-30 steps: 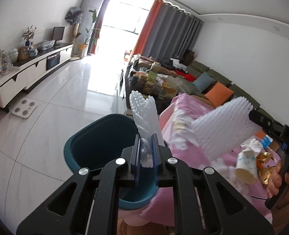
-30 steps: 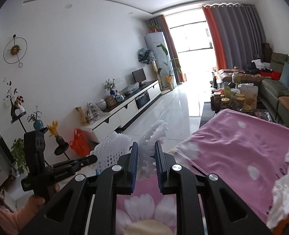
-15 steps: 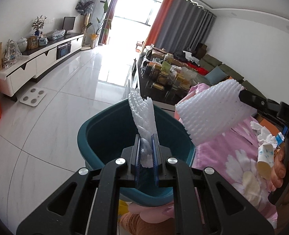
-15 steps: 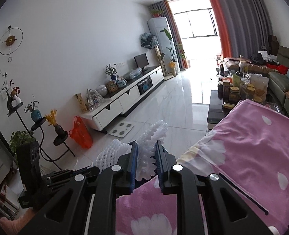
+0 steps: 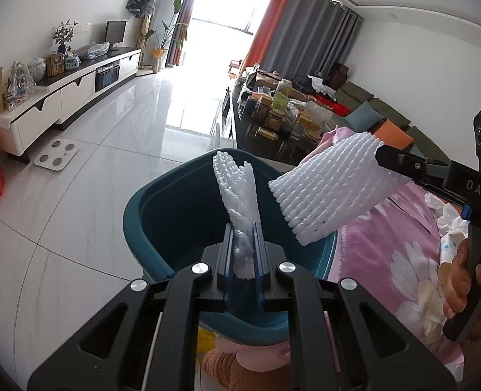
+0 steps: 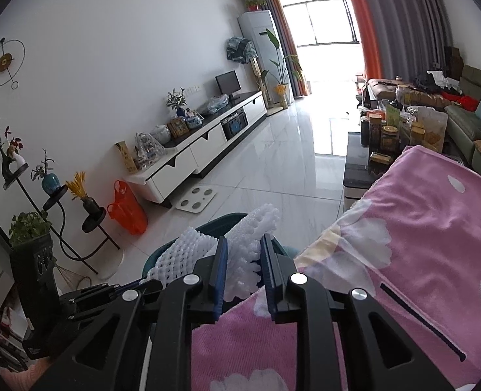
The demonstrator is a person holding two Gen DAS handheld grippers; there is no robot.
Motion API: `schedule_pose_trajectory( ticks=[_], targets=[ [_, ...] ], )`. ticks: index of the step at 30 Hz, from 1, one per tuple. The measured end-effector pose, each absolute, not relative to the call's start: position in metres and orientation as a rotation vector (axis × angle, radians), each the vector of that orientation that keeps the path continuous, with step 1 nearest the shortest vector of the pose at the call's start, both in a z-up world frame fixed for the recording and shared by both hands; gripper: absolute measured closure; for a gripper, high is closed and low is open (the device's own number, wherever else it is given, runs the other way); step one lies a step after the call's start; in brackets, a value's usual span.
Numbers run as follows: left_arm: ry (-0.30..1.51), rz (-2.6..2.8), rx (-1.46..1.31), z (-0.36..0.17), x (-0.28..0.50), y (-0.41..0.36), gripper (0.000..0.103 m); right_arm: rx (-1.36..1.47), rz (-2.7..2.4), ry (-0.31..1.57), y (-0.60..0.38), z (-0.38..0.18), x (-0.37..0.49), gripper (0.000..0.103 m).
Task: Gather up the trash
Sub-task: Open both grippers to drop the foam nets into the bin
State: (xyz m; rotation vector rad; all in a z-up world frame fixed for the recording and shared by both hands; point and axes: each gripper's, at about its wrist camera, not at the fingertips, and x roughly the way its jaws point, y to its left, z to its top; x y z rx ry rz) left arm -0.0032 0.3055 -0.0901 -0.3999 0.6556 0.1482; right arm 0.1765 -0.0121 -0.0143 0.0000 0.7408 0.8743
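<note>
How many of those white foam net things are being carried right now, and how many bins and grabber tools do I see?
White foam nets: 2, one in the left gripper, one in the right gripper
Teal bins: 1
Grippers: 2
Total: 5

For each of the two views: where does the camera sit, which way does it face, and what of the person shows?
Left wrist: on the left gripper, looking down at the teal bin; its foam net is pinched; the right hand shows.
Right wrist: on the right gripper, facing the TV cabinet over the pink blanket; no hand clearly shows.
Shared: bin, both foam nets, each other's gripper.
</note>
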Motion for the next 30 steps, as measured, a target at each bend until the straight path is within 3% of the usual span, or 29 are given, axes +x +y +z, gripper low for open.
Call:
schedule_pose_trajectory(
  ticks=[12,15,22,30],
  targets=[
    [0.694,0.16,-0.395,-0.105,0.015,0.305,0.091,-0.025,0.885,0.804,0.01,-0.026,0.177,0.078],
    [0.699,0.16,-0.407,-0.109,0.019,0.305,0.081,-0.027,0.888,0.82,0.013,-0.027,0.177,0.069],
    [0.704,0.17,-0.417,-0.114,0.024,0.304,0.076,-0.011,0.89,0.819,0.005,-0.025,0.174,0.065],
    [0.607,0.105,-0.344,-0.079,0.016,0.275,0.056,0.015,0.912,0.761,-0.03,-0.007,0.157,0.054]
  ],
)
